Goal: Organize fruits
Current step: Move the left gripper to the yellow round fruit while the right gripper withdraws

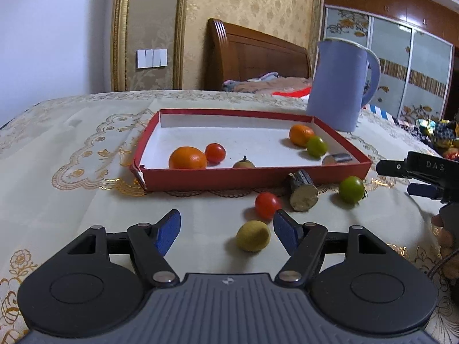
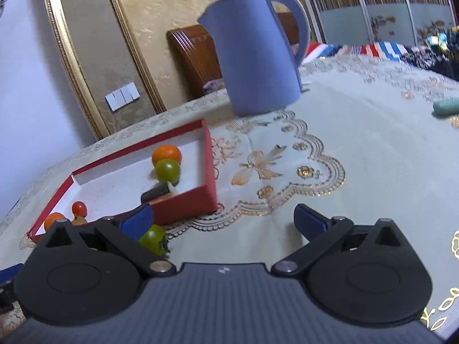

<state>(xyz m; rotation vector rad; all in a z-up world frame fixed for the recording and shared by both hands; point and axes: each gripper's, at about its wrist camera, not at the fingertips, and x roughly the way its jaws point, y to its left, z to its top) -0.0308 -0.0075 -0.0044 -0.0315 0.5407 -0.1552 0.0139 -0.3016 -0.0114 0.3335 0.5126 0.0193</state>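
Left wrist: two oranges (image 1: 188, 158), boxed.

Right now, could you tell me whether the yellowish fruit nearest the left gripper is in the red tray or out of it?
Out. The yellowish fruit lies on the tablecloth in front of the red tray, between the fingers of the open left gripper.

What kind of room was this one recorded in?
Most likely a bedroom at home: a wooden headboard with bedding, a sliding-door wardrobe, and an embroidered tablecloth under the red tray of fruit.
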